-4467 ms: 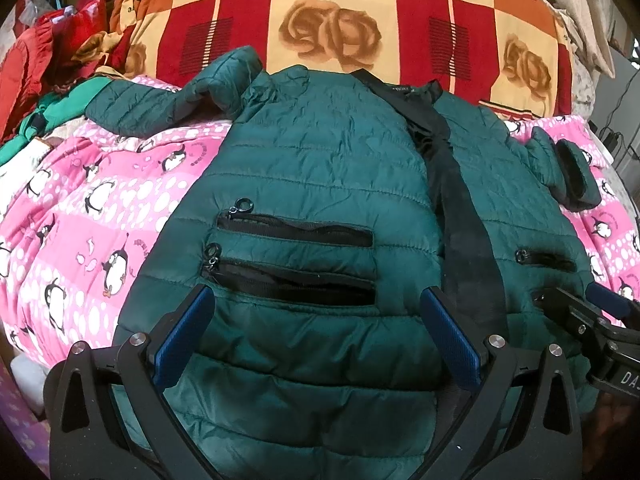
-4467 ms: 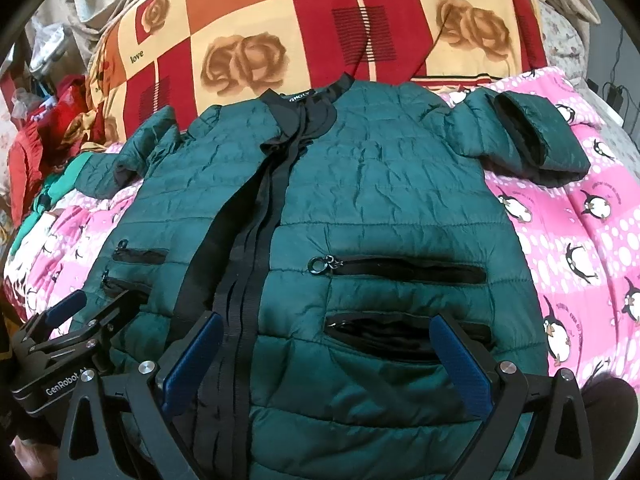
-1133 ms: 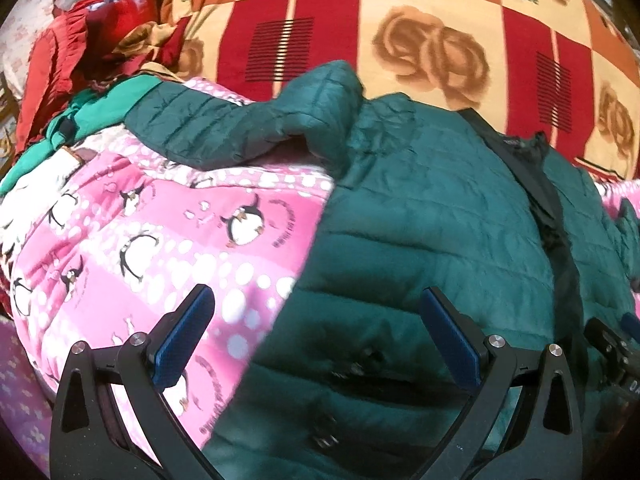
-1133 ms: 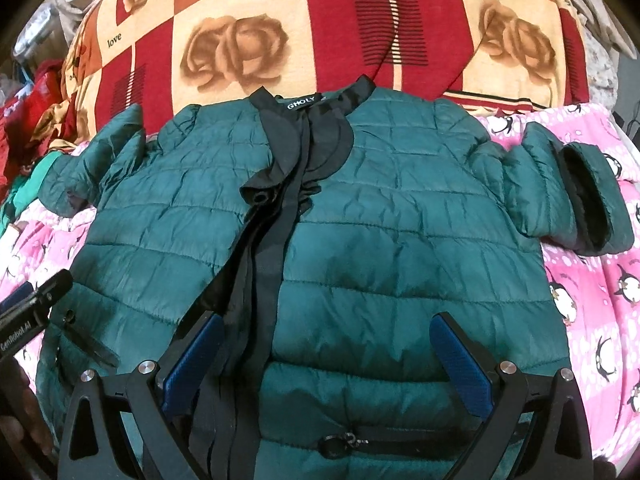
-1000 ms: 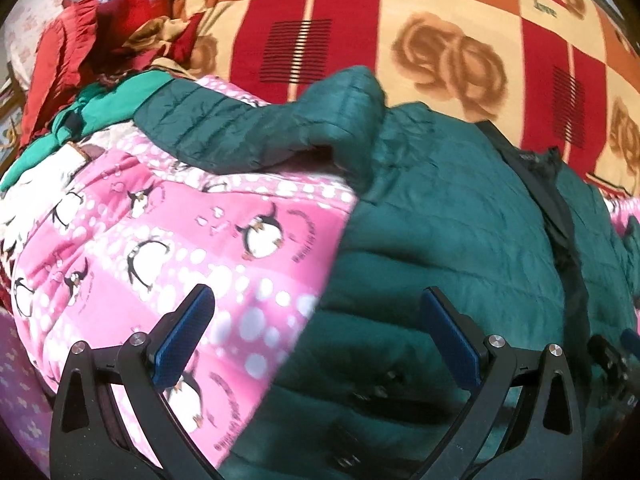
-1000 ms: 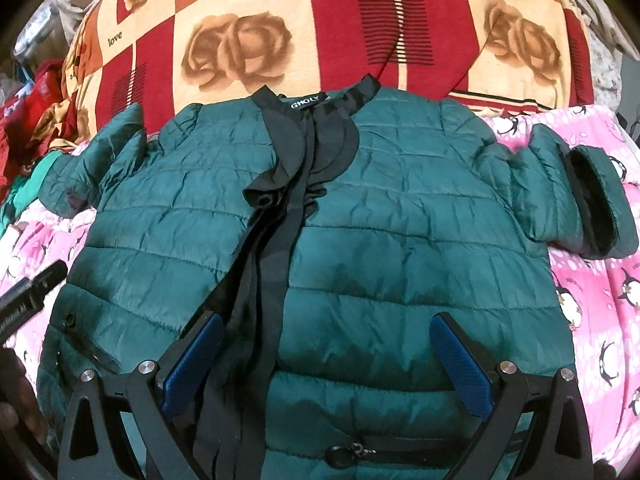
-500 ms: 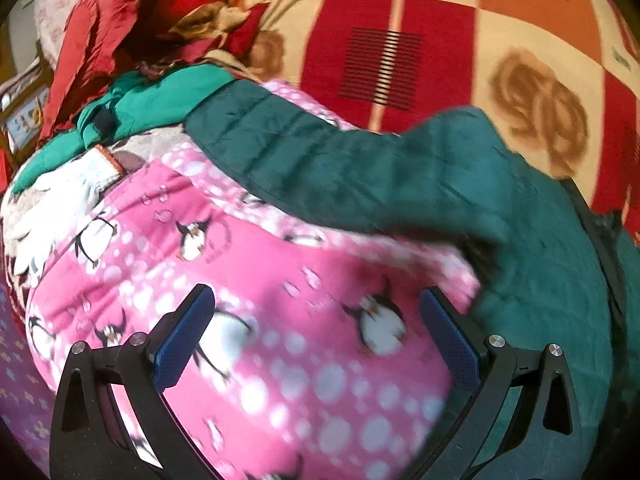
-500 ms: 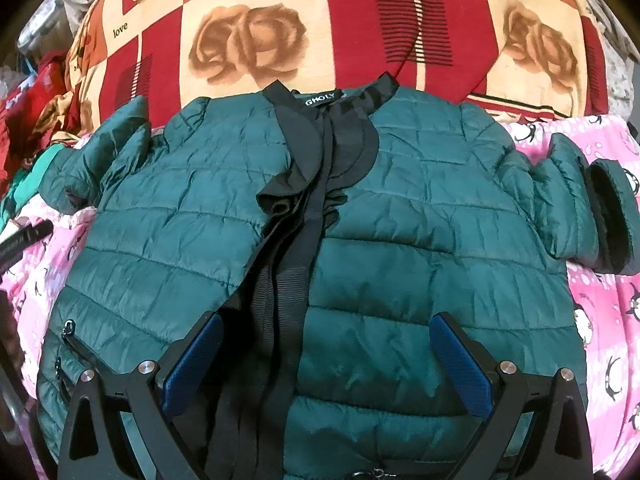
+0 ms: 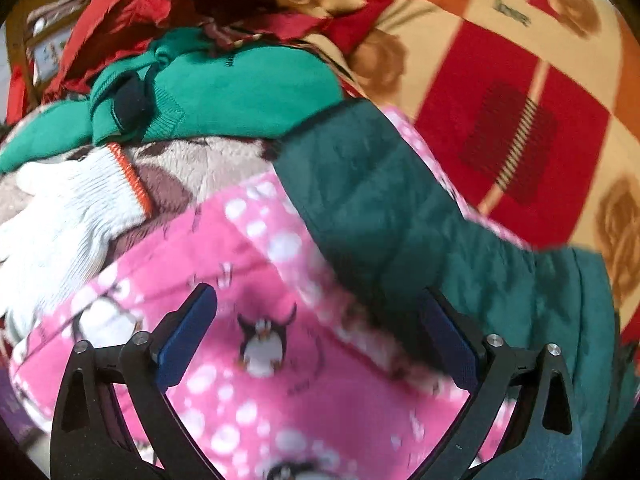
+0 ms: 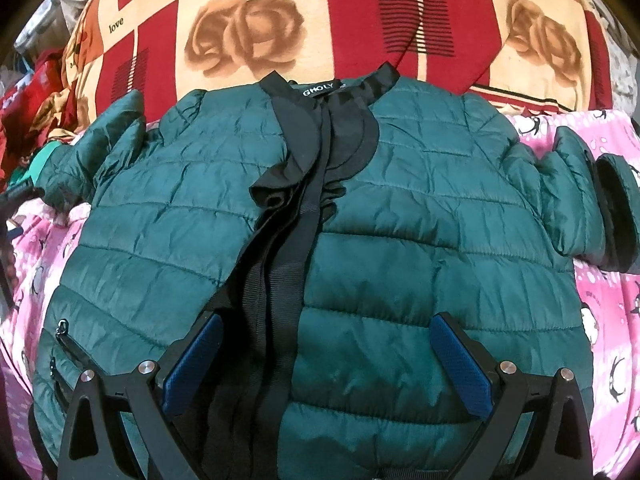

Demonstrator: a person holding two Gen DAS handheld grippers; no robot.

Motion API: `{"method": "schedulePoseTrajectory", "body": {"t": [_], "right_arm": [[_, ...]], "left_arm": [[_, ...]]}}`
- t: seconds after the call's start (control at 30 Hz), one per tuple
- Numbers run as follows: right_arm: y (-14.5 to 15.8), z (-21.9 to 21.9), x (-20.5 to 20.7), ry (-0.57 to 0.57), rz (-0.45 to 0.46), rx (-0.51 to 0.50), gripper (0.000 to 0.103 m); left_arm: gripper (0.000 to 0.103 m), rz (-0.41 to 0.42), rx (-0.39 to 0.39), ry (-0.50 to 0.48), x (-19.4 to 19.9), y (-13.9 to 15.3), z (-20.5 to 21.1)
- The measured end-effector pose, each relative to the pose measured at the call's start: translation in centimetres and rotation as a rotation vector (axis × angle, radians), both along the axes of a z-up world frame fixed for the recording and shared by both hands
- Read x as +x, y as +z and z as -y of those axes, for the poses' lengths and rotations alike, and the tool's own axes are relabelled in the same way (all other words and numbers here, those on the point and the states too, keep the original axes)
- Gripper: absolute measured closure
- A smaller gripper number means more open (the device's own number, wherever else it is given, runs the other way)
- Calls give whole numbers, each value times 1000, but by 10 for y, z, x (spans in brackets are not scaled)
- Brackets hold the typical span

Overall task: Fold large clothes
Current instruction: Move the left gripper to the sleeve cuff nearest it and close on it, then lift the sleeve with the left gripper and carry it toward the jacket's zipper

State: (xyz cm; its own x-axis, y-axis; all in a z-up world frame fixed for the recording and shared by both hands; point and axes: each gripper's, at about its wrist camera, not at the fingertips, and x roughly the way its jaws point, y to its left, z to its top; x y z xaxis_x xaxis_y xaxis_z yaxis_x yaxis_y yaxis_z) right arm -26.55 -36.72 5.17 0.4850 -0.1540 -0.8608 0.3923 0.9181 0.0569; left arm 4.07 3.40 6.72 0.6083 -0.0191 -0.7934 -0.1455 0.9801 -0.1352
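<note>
On the bed [image 10: 608, 312], over a pink penguin blanket [image 9: 260, 264], a green quilted jacket [image 10: 400, 248] lies front up and spread flat, collar toward a red and cream rose quilt [image 10: 248, 40] at the far side. Its black placket [image 10: 288, 264] runs down the middle, rumpled near the neck, where a label [image 10: 319, 90] shows. One sleeve [image 10: 576, 196] lies out toward the bed's right side, cuff turned back; the other sleeve [image 9: 376, 196] stretches out left across the blanket, its cuff reaching a heap of clothes: a bright green knit [image 9: 240, 88], red cloth [image 9: 132, 4] and a white knit piece [image 9: 52, 232]. Two zip pockets [image 10: 60, 344] show on the jacket's left edge. The right claw [image 10: 326, 364] hovers above the jacket's lower front, jaws wide, nothing between them. The left claw [image 9: 320, 344] hangs over the blanket beside the left sleeve, jaws also wide and empty; that view is blurred, so whether its right finger [image 9: 448, 344] touches the sleeve cannot be told
</note>
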Motion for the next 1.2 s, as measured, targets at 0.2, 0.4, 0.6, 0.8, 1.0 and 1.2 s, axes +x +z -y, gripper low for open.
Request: {"method": "schedulePoseTrajectory", "body": {"t": [0.2, 0.4, 0.6, 0.8, 1.0, 1.2], "right_arm": [[-2, 3, 1, -6, -5, 4, 0], [-2, 6, 3, -8, -5, 1, 0], [-4, 13, 4, -24, 2, 11, 0], [-4, 12, 1, -25, 10, 17, 0], [-2, 13, -3, -30, 17, 25, 0], [3, 16, -11, -47, 31, 29, 0]], "left_arm": [[12, 3, -62, 45, 36, -10, -13], [12, 29, -27, 60, 58, -13, -8], [59, 33, -48, -4, 70, -19, -3], [85, 19, -164, -26, 64, -10, -14], [86, 49, -164, -48, 42, 10, -10], [87, 87, -188, -43, 30, 39, -12]]}}
